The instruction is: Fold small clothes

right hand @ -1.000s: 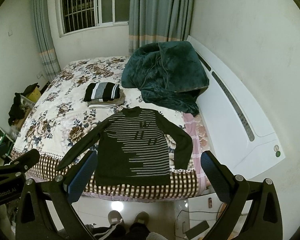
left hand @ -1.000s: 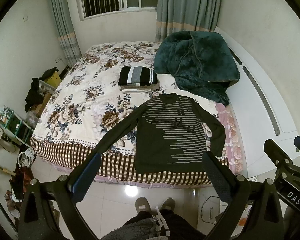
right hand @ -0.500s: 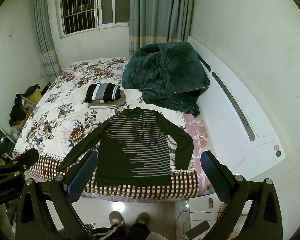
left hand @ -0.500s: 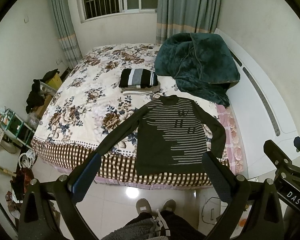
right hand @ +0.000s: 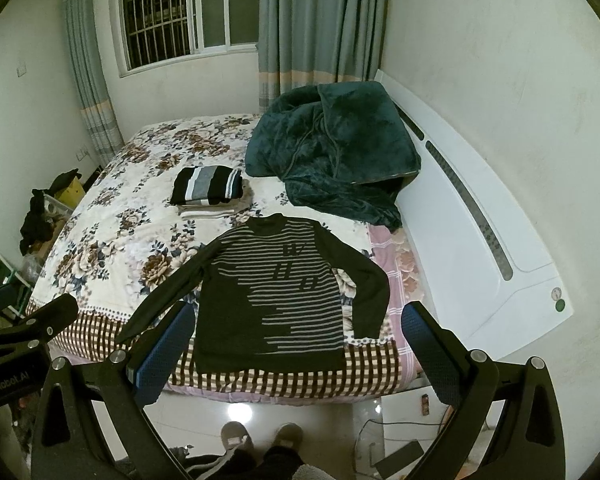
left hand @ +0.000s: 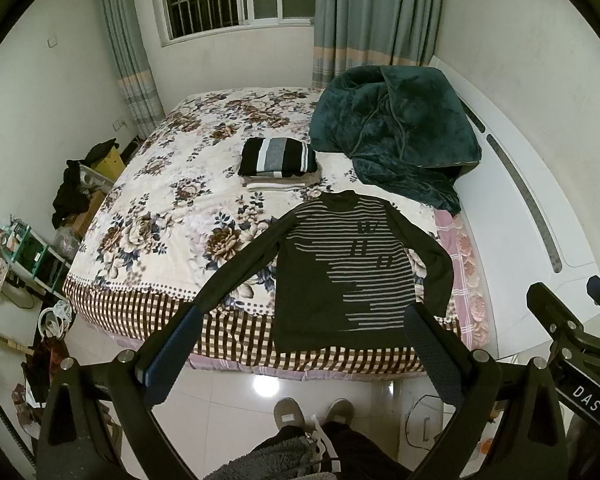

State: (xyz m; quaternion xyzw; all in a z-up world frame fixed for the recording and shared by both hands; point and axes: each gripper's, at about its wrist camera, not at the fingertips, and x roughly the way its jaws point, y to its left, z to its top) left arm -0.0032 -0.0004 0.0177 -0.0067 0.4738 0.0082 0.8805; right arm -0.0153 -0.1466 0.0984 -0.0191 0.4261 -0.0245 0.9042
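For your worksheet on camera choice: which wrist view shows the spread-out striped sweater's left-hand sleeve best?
The left wrist view: the striped sweater shows its long sleeve nearly whole. In the right wrist view the right gripper finger hides the cuff.

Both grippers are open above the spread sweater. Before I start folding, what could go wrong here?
The sweater lies with its hem at the bed's near edge, so a pull toward you could drag it onto the floor. Its long sleeve stretches far to the left side, and may trail or bunch when folded. The left gripper and right gripper are close together and could collide.
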